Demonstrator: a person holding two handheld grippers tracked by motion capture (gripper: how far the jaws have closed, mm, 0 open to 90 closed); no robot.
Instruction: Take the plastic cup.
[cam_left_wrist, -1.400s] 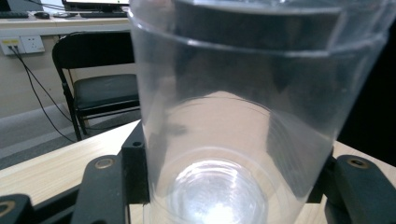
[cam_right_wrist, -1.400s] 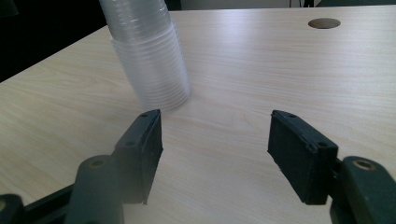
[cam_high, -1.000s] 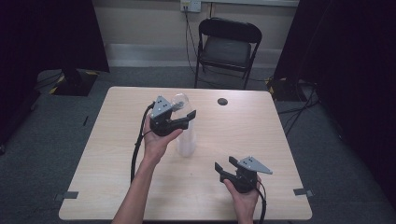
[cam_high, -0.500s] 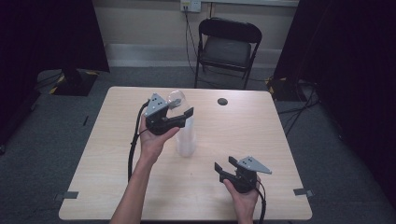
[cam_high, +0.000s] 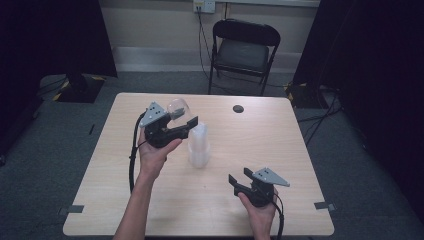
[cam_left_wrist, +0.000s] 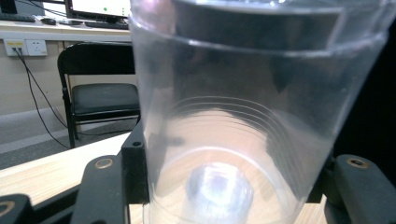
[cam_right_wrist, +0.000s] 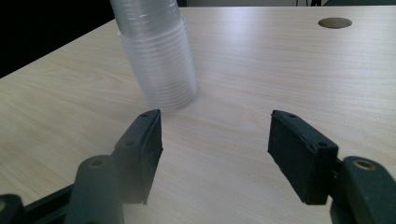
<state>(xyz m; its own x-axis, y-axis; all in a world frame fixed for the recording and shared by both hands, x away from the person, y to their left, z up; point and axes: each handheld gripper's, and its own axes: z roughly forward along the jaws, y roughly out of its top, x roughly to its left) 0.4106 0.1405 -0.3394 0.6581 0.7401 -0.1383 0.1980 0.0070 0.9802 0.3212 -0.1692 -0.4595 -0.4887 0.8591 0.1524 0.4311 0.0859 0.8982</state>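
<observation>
A single clear cup (cam_high: 177, 108) is now pinched between the left gripper's (cam_high: 186, 121) fingers (cam_left_wrist: 133, 172) and lifted clear of the cup stack (cam_high: 198, 146) below them, so separation appears achieved, while the right gripper's (cam_high: 238, 178) fingers (cam_right_wrist: 142, 154) are held spread near the stack.

Cup stack (cam_right_wrist: 156, 56) top cut off

A light wooden worktop (cam_high: 300, 150) has a small round dark hole (cam_high: 238, 108) near its far edge. Beyond it stands a black folding chair (cam_high: 243, 52) against the wall, under a wall socket (cam_high: 203, 5). Grey carpet (cam_high: 65, 130) surrounds the worktop, with tape marks (cam_high: 75, 209) near the corners.
</observation>
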